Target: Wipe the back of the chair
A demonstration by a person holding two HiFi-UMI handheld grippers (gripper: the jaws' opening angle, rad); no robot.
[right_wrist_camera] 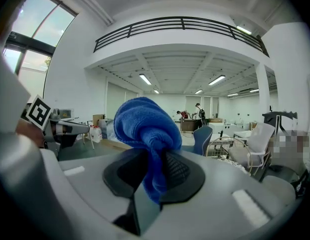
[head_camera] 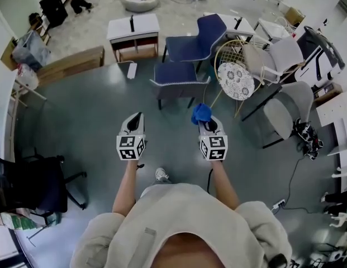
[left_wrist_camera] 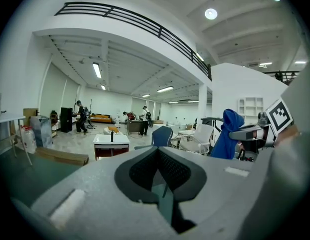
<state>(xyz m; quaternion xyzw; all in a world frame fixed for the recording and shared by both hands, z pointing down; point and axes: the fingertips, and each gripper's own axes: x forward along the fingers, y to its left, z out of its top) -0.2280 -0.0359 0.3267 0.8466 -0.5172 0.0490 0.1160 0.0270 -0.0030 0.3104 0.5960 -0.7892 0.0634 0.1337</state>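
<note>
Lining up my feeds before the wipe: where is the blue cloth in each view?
Head view: blue cloth just right of centre, at the tip of the right gripper.
Left gripper view: right of centre, hanging from the right gripper.
Right gripper view: dead centre, pinched between the jaws.
Shared landmark: the blue chair.

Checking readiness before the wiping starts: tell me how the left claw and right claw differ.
The right claw is shut on a blue cloth; the left claw is shut on nothing. The right claw is nearer the wire chair; the left claw is farther from it. Both carry marker cubes and point forward.
</note>
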